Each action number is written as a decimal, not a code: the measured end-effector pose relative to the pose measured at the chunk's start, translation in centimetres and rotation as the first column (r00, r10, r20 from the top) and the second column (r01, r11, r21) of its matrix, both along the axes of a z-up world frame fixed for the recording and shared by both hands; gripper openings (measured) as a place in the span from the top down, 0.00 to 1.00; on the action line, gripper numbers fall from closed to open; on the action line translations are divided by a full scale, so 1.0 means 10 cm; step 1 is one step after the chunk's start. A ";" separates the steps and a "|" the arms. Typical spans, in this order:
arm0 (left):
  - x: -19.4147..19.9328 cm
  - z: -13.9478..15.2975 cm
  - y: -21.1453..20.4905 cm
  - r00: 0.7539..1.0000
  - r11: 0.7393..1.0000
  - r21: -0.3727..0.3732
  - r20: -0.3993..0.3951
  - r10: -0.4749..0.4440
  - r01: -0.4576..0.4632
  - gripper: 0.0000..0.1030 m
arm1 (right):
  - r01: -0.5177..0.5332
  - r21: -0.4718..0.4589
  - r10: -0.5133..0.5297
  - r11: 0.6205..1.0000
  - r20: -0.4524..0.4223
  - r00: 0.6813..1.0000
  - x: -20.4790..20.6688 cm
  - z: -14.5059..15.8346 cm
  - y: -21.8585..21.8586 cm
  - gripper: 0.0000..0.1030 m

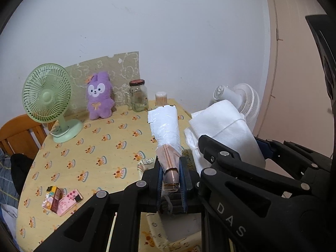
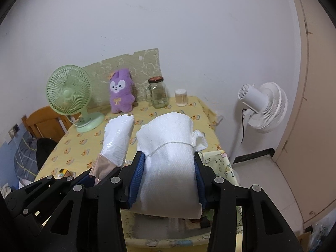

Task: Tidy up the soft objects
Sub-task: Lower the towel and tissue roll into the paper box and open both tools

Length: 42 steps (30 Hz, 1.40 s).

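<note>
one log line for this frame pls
left tool: shut on plastic packet | right tool: shut on tied white bundle | both held above table | purple plush by wall

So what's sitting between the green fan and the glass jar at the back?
A purple plush bunny sits between the green fan and the jar, leaning against the wall panel. Both views show it.

Green fan (image 1: 47, 96), glass jar (image 1: 138, 95), white fan (image 2: 266, 107), chair (image 1: 20, 134).

The letters "D A S" stood in white on the black arm of the right gripper (image 1: 231, 159); nothing else could be read.
</note>
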<state>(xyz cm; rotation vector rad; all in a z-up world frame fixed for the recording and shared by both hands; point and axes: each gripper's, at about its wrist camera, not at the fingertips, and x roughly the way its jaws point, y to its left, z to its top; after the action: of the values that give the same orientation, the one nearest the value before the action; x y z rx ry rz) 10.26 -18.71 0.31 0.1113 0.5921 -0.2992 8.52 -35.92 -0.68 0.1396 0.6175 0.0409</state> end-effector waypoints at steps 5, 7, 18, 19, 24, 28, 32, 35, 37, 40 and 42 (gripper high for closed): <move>0.07 -0.10 -0.14 1.000 1.000 0.011 -0.030 -0.010 0.011 0.88 | 0.012 0.013 -0.012 1.000 -0.029 1.000 0.07 -0.13 -0.13 0.53; 0.09 -0.13 -0.19 0.999 1.000 0.013 -0.037 -0.016 0.016 0.88 | 0.017 0.014 -0.016 1.000 -0.038 0.999 0.10 -0.17 -0.18 0.53; 0.15 -0.38 -0.37 0.994 0.999 0.018 -0.102 -0.045 0.047 0.72 | 0.041 0.008 -0.040 0.999 -0.096 0.995 0.17 -0.43 -0.36 0.53; 0.16 -0.40 -0.37 0.993 0.999 0.019 -0.114 -0.039 0.041 0.70 | 0.045 0.009 -0.043 0.999 -0.106 0.993 0.17 -0.46 -0.37 0.52; 0.19 -0.50 -0.37 0.986 0.998 0.062 -0.165 0.006 0.004 0.68 | 0.069 0.031 -0.063 0.997 -0.177 0.982 0.20 -0.60 -0.40 0.38; 0.19 -0.57 -0.34 0.982 0.997 0.074 -0.186 0.020 -0.007 0.68 | 0.122 0.091 -0.096 0.988 -0.247 0.964 0.21 -0.72 -0.45 0.34; 0.18 -0.61 -0.34 0.977 0.998 0.066 -0.212 0.007 0.008 0.67 | 0.089 0.037 -0.078 0.995 -0.238 0.968 0.18 -0.74 -0.39 0.34; 0.15 -0.61 -0.32 0.982 0.998 0.064 -0.189 0.014 -0.002 0.65 | 0.099 0.016 -0.093 0.995 -0.222 0.971 0.14 -0.74 -0.38 0.31; 0.13 -0.60 -0.31 0.984 0.998 0.068 -0.176 0.016 -0.004 0.64 | 0.095 0.010 -0.091 0.995 -0.209 0.974 0.12 -0.72 -0.37 0.29; 0.11 -0.60 -0.28 0.984 0.998 0.070 -0.179 0.015 -0.003 0.64 | 0.102 -0.006 -0.102 0.995 -0.204 0.974 0.09 -0.71 -0.35 0.27; 0.10 -0.59 -0.26 0.982 0.998 0.065 -0.189 0.014 -0.002 0.64 | 0.100 -0.012 -0.100 0.995 -0.208 0.973 0.08 -0.70 -0.33 0.27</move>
<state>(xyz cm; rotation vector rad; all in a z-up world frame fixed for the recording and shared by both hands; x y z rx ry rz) 11.28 -21.28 -5.63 0.1435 0.7909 -0.2844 9.31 -39.20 -7.67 0.1747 0.8194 -0.0728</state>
